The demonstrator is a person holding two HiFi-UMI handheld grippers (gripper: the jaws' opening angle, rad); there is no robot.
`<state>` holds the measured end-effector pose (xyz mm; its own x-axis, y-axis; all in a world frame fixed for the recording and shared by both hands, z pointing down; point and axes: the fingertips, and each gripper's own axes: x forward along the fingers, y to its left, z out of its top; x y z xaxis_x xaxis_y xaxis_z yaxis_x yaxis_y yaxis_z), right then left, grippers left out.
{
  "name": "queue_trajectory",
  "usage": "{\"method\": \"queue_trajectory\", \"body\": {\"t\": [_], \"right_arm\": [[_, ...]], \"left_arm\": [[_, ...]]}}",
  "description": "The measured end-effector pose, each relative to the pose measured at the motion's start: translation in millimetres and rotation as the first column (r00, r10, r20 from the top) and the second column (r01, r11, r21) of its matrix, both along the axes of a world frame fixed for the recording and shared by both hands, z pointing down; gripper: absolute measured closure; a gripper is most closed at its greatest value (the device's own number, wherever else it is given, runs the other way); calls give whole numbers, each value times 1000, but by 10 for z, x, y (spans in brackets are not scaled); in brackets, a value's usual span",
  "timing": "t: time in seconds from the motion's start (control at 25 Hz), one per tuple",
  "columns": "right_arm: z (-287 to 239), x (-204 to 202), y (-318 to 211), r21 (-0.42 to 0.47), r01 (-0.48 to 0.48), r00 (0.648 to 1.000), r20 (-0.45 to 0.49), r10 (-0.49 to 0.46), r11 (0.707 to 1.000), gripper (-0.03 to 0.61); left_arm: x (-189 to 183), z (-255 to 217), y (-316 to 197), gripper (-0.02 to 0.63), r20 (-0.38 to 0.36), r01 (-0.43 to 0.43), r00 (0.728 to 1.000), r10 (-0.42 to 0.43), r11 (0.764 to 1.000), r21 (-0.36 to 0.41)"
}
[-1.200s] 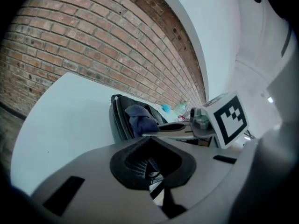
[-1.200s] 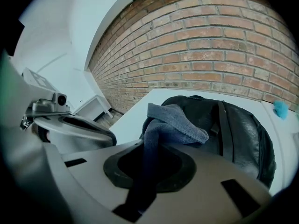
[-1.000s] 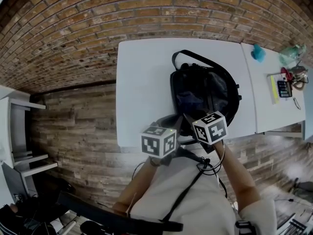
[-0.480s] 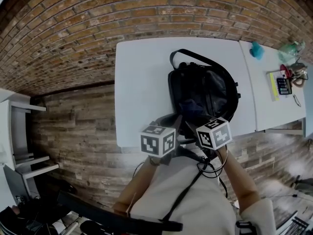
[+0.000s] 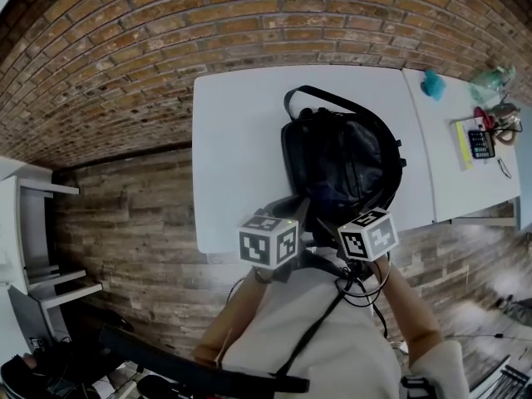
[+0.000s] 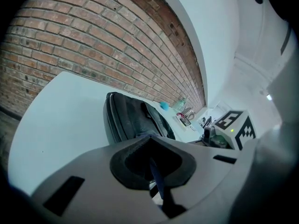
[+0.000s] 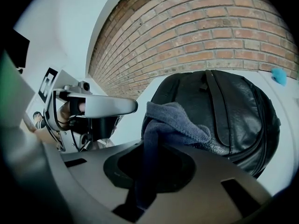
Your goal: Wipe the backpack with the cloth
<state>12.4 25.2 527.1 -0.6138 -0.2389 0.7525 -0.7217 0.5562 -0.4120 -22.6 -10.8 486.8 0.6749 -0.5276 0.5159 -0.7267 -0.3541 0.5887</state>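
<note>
A black backpack (image 5: 342, 155) lies flat on the white table (image 5: 237, 140), its near end at the table's front edge. My right gripper (image 7: 147, 171) is shut on a dark blue-grey cloth (image 7: 174, 120) that drapes onto the backpack (image 7: 224, 101) at its near end. In the head view the right gripper (image 5: 337, 216) sits just behind its marker cube. My left gripper (image 6: 154, 169) is shut on a thin dark blue strip at the near left corner of the backpack (image 6: 133, 118). In the head view the left gripper (image 5: 289, 213) is close beside the right one.
A second white table (image 5: 465, 181) adjoins on the right, carrying a teal object (image 5: 432, 84), a calculator (image 5: 482, 146) and small clutter. A brick wall runs behind the tables. White shelving (image 5: 33, 223) stands on the wood floor at far left.
My right gripper has drawn back toward the person and slightly right, pulling the cloth down the backpack's near end. The left gripper has stayed put.
</note>
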Motion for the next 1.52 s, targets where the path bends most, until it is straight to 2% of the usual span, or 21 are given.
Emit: {"method": "queue_trajectory", "body": {"t": [0.4,0.56,0.68,0.8,1.0,1.12,1.32,1.52], "right_arm": [[-7,7,29,-28,3,999,33,-2,1000,531],[-119,40,-16,-36,-29,993,110,33,999,531],[-306,61,-56,-35,-66,971,230,72,997,532],[-561,113,-123,-16,-105,928,357,104,994,532],[-941,320,-278,92,-161,876,473,99,983,531],[-1111,446,-354,150,-162,854,517,63,975,531],[-1238,554,-394,220,-138,852,523,3,966,531],[-1354,587,-206,205,-188,817,575,37,961,531]], "left_arm": [[45,-41,-26,611,6,11,1000,-11,1000,13],[17,-78,-52,611,1,37,999,-37,999,18],[0,-142,-56,611,-12,59,998,-58,998,22],[-44,-291,-61,611,-9,92,996,-91,994,64],[-110,-507,6,611,-4,154,988,-154,982,113],[-111,-590,88,611,-28,187,982,-185,975,121],[-148,-610,257,611,-72,239,970,-233,965,104],[-183,-650,515,611,-66,235,971,-228,966,110]]}}
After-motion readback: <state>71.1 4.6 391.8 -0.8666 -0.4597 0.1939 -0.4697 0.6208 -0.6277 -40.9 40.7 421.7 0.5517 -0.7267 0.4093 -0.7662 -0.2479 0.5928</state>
